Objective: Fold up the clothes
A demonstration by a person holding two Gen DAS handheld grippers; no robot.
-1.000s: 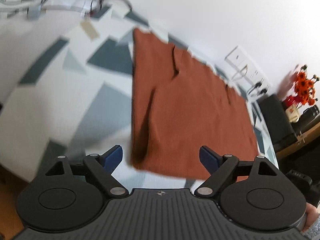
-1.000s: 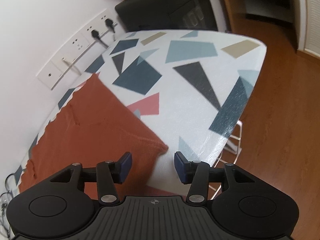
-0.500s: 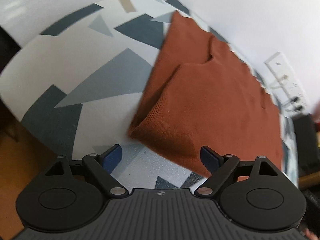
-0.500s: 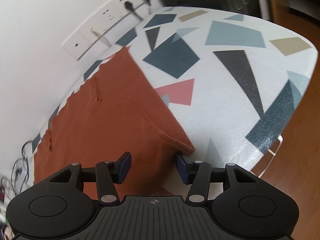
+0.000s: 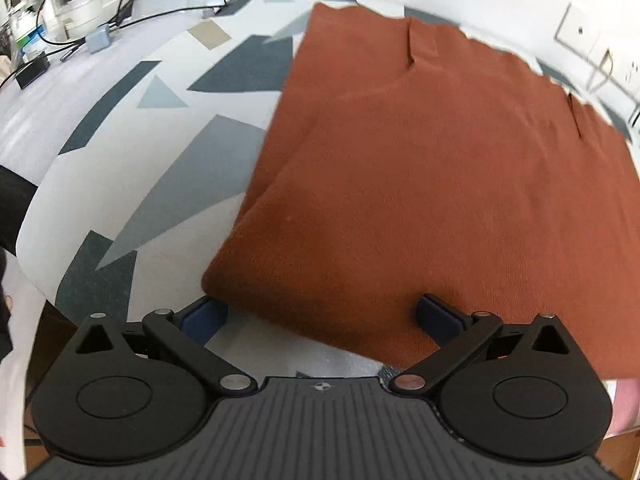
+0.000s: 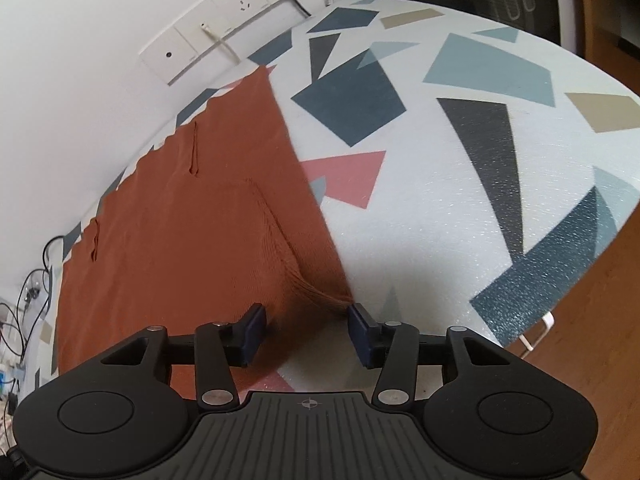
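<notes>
A rust-orange garment (image 5: 420, 184) lies folded flat on the patterned table (image 5: 132, 184). It also shows in the right wrist view (image 6: 192, 232). My left gripper (image 5: 320, 316) is open, its jaws straddling the garment's near left corner at the front edge. My right gripper (image 6: 306, 330) is open, its jaws on either side of the garment's near right corner, where the cloth bunches into a ridge. Neither gripper holds the cloth.
The table (image 6: 460, 184) has grey, blue and pink triangles and a rounded right end. Wall sockets with plugs (image 6: 240, 4) line the wall behind. Cables and small devices (image 5: 92, 36) lie at the far left. Wooden floor (image 6: 592, 320) is to the right.
Both grippers have moved forward and down to the garment's near edge. The left now straddles the near left corner, the right the near right corner. Both jaws stay open.
</notes>
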